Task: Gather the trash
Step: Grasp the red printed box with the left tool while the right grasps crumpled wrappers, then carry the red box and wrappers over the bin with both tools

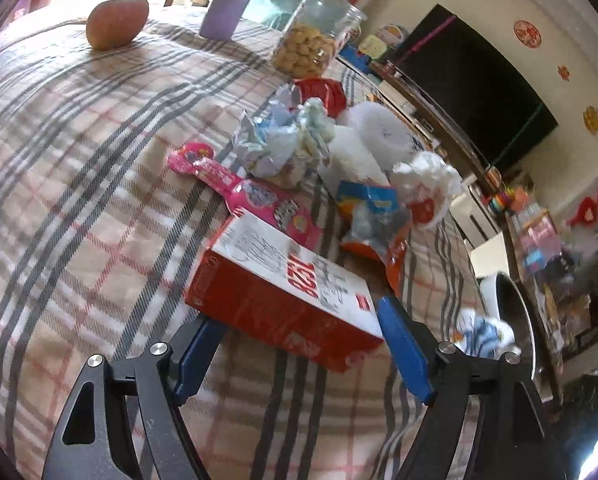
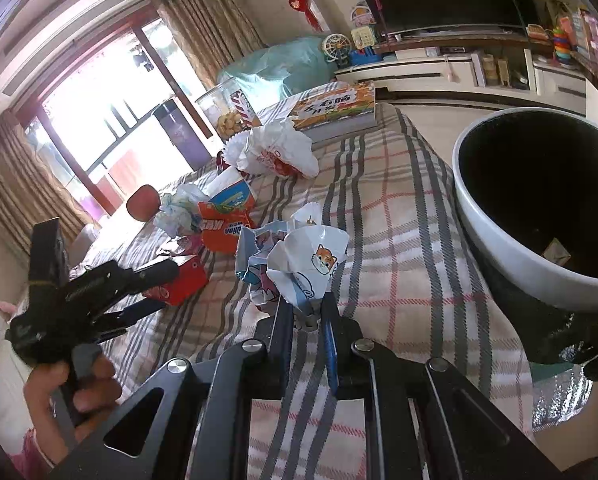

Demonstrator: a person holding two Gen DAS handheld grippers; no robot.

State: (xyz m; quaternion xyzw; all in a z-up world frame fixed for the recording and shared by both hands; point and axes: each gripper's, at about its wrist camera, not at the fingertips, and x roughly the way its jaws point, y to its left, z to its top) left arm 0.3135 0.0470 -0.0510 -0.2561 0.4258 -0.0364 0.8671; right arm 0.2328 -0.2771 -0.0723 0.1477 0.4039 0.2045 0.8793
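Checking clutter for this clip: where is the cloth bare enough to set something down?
Bare plaid cloth lies between the apple and the red box, and between the crumpled wrapper and the bin. The middle is crowded with wrappers.

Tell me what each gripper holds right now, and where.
Right gripper pinches the crumpled cat-print wrapper by its lower edge. Left gripper holds nothing; it is open around the red box.

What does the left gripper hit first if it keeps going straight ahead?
The red and white box. The left gripper is open, one blue finger either side of the box's near end, so the box is already in the gap; whether they touch is unclear. The pink package lies behind it.
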